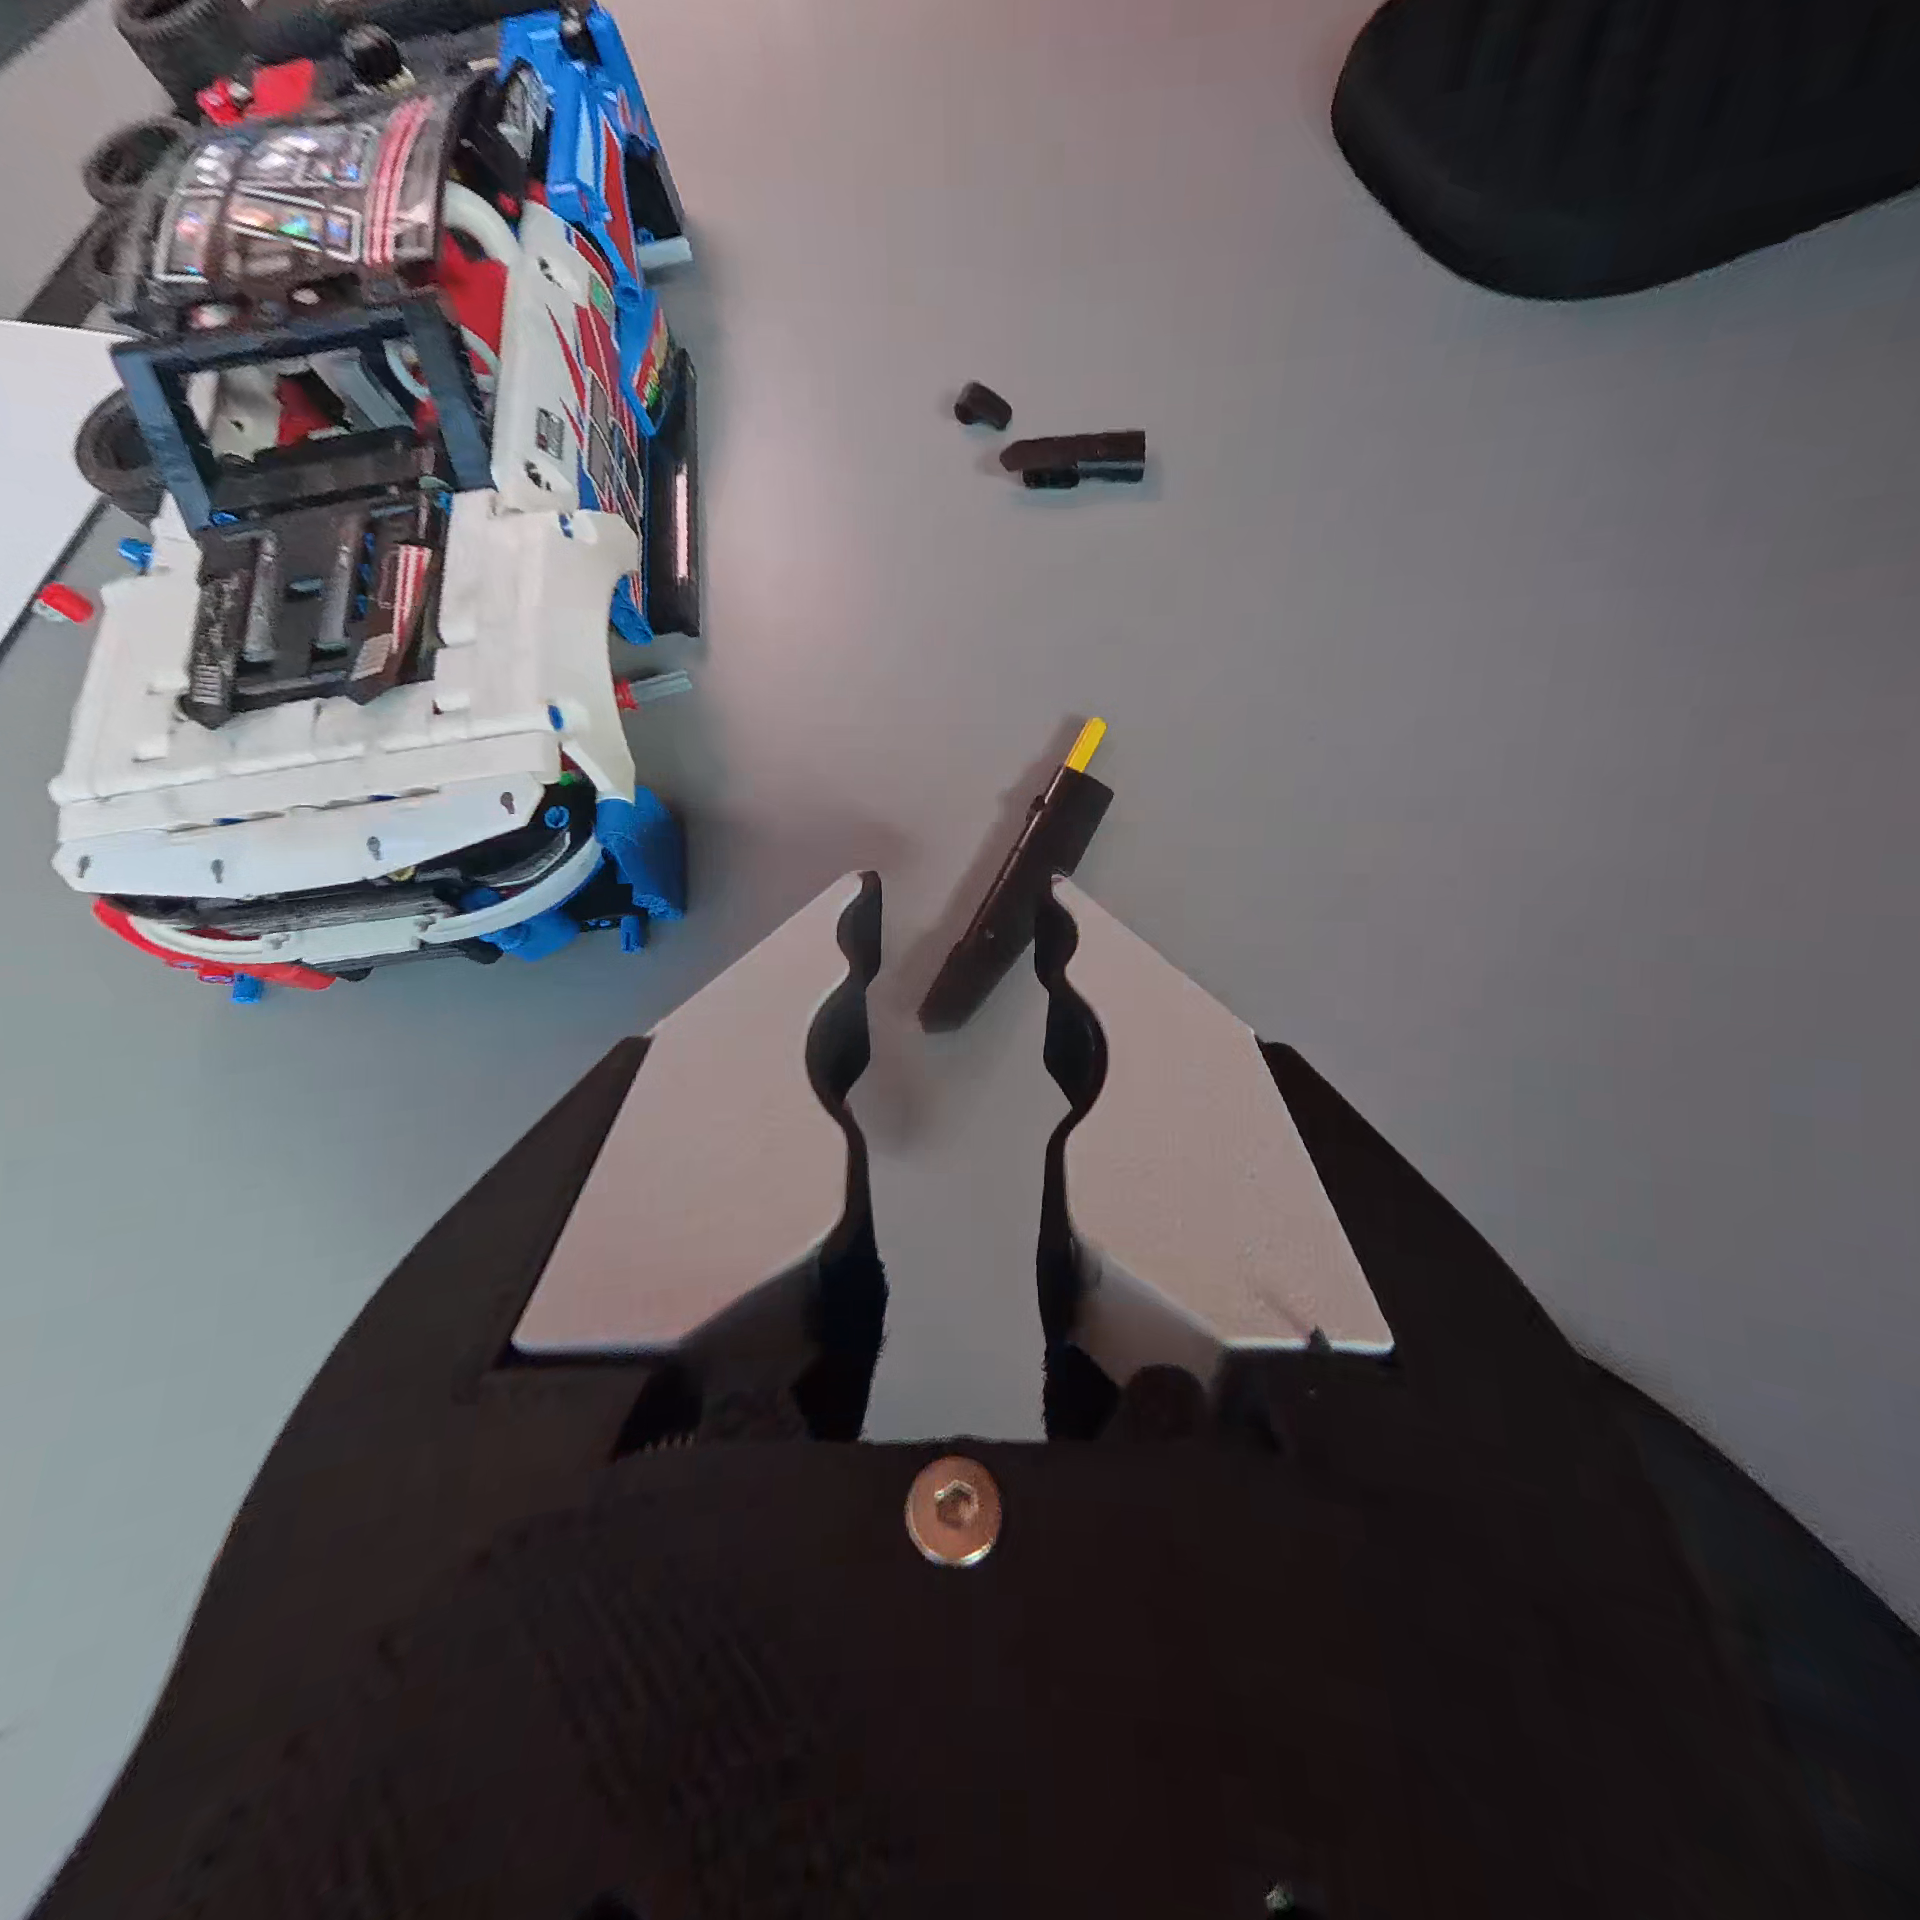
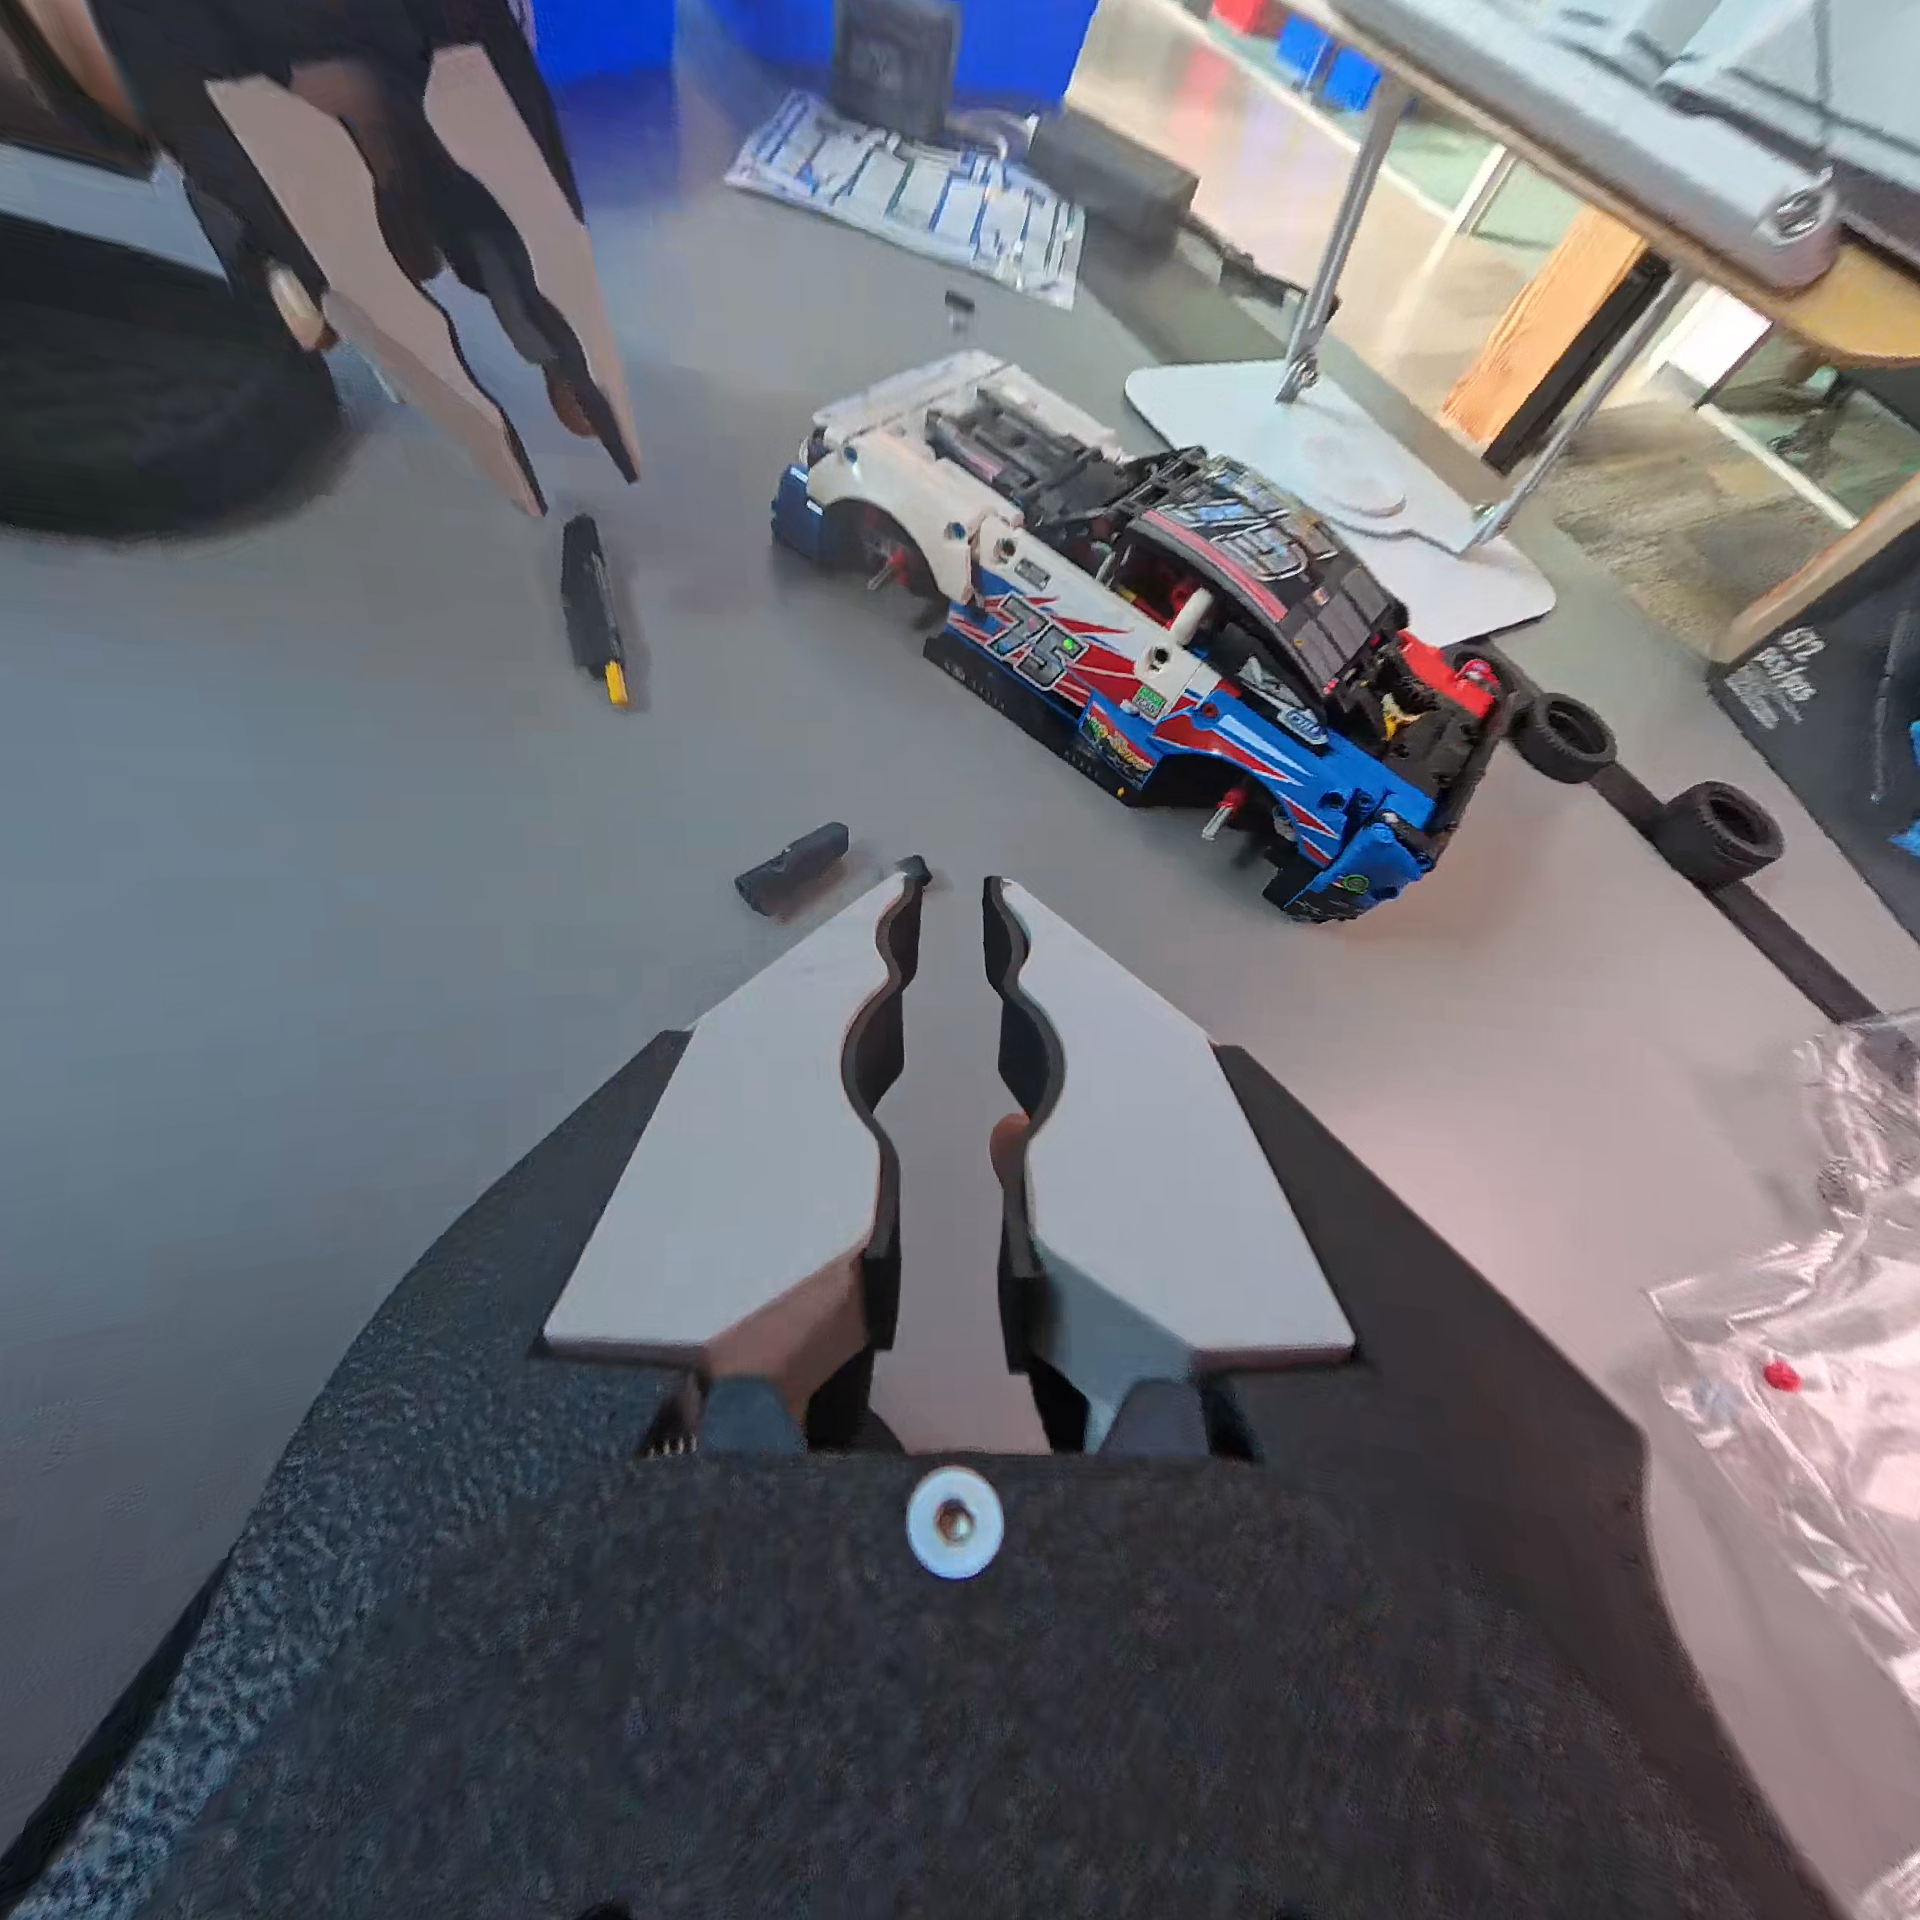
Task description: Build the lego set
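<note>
On the grey table (image 1: 1455,831): lego race car (image 1: 395,540) at the left, three loose black parts well apart from it.
Left gripper (image 1: 961,894): jaws apart, empty, low over the black beam with yellow pin (image 1: 1023,894); right finger just beside the beam, perhaps touching.
Right gripper (image 2: 951,883): jaws narrowly apart, nothing between; small black connector (image 2: 914,868) at the left fingertip, short black piece (image 2: 795,854) just beside.
Step in hand: probably picking the beam with the left.
To do well: turn the jaws across the narrow width of the beam, centre, then close softly; avoid pushing the beam sideways.
Risk: slanted beam may pivot out.
</note>
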Tool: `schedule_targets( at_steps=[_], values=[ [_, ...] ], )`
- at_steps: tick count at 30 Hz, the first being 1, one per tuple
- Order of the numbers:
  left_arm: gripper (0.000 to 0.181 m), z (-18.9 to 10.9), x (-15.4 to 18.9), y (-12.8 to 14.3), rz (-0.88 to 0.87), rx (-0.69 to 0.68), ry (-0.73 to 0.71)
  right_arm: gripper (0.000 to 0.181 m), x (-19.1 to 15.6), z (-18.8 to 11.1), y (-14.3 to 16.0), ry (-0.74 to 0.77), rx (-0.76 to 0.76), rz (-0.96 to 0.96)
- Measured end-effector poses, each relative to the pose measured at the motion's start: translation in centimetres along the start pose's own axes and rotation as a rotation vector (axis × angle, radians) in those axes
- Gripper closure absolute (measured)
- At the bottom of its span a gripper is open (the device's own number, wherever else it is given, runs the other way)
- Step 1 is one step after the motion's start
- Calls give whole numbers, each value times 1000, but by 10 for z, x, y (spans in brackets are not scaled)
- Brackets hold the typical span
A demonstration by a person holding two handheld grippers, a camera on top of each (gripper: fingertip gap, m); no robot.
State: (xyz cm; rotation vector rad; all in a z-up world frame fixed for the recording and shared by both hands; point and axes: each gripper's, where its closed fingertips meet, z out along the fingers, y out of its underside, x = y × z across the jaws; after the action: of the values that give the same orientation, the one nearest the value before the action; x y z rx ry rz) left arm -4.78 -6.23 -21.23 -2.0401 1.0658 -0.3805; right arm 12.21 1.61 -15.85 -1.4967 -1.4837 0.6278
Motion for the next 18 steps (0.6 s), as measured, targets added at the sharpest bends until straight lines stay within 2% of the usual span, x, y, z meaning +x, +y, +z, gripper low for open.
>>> schedule_targets(
  at_steps=[1,9,15,18],
  values=[
    [152,3,0,2,2,-13,31,172,-3,9,5,-38,-34,-12],
    [147,15,3,5,92,-64,153,174,-16,56,28,-322,-212,-148],
    [149,26,21,9,133,-105,222,171,-22,72,25,-522,-316,-206],
    [151,29,25,9,173,-123,204,165,-29,75,25,-619,-372,-286]
  ],
)
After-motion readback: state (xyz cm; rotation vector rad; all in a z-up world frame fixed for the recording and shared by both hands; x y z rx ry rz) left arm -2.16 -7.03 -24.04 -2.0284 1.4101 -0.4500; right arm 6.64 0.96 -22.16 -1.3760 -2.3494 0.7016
